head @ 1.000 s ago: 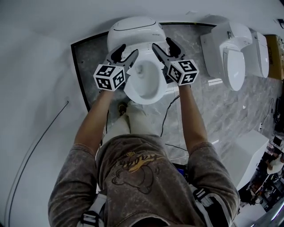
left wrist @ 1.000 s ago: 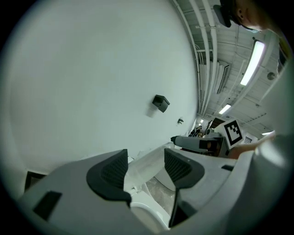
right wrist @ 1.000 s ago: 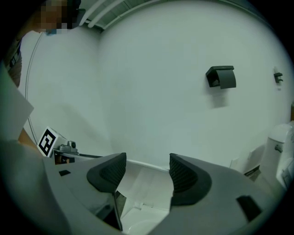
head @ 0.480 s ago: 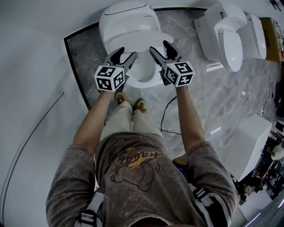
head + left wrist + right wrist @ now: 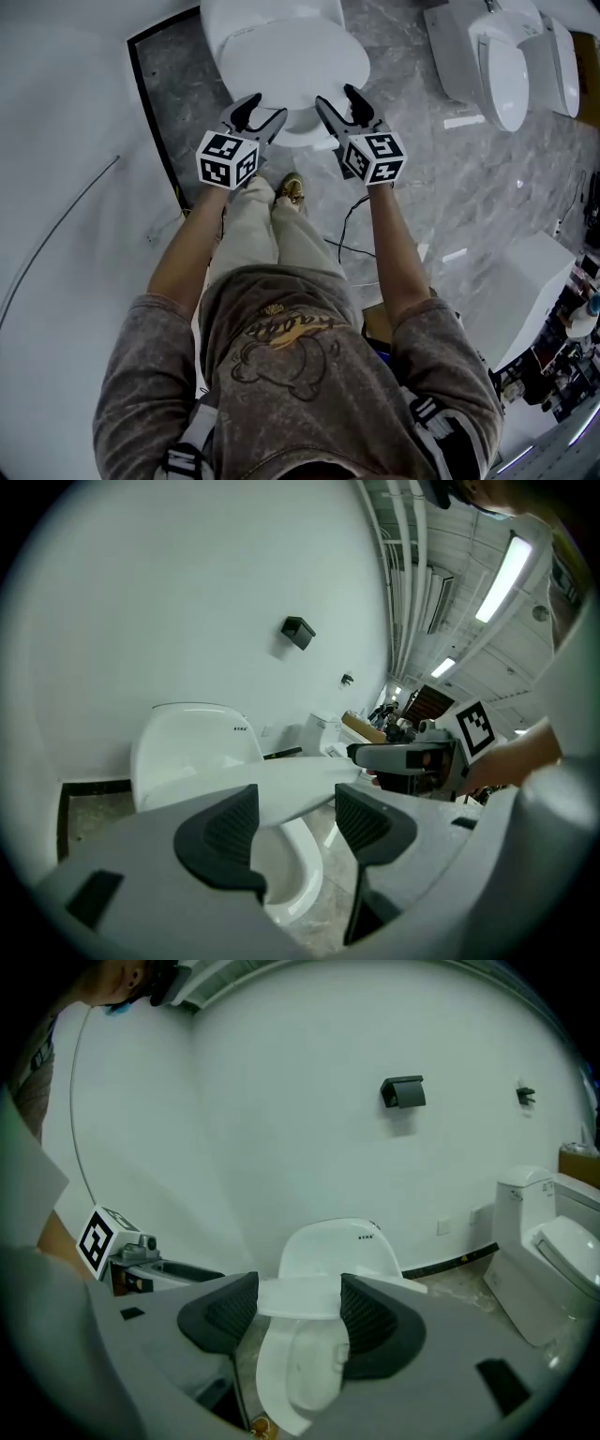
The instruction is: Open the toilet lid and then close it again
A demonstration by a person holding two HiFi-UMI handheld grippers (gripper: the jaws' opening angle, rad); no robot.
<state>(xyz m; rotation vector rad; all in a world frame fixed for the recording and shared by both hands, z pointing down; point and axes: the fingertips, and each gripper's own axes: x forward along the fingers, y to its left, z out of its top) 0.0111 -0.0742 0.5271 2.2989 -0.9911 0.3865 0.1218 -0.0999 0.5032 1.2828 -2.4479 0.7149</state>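
Observation:
The white toilet lid (image 5: 291, 56) hangs partway down over the bowl, its front edge pointing at me. Both grippers flank that front edge. My left gripper (image 5: 265, 108) is open at the lid's left front corner. My right gripper (image 5: 336, 97) is open at the right front corner. In the left gripper view the lid (image 5: 300, 785) runs nearly level across the gap between the pads, above the open bowl (image 5: 295, 892). In the right gripper view the lid's front edge (image 5: 300, 1297) fills the space between the pads, with the bowl (image 5: 300, 1372) below. Whether the pads touch the lid is unclear.
Two more white toilets (image 5: 506, 66) stand to the right on the grey marbled floor. A black cable (image 5: 347, 234) trails by the person's shoes (image 5: 292, 187). A white raised surface with a black border lies to the left. A black box (image 5: 403, 1091) hangs on the wall.
The lid has swung from upright against the tank down over the bowl, hiding most of it. Both grippers stayed open at its sides and drew back toward me with the head.

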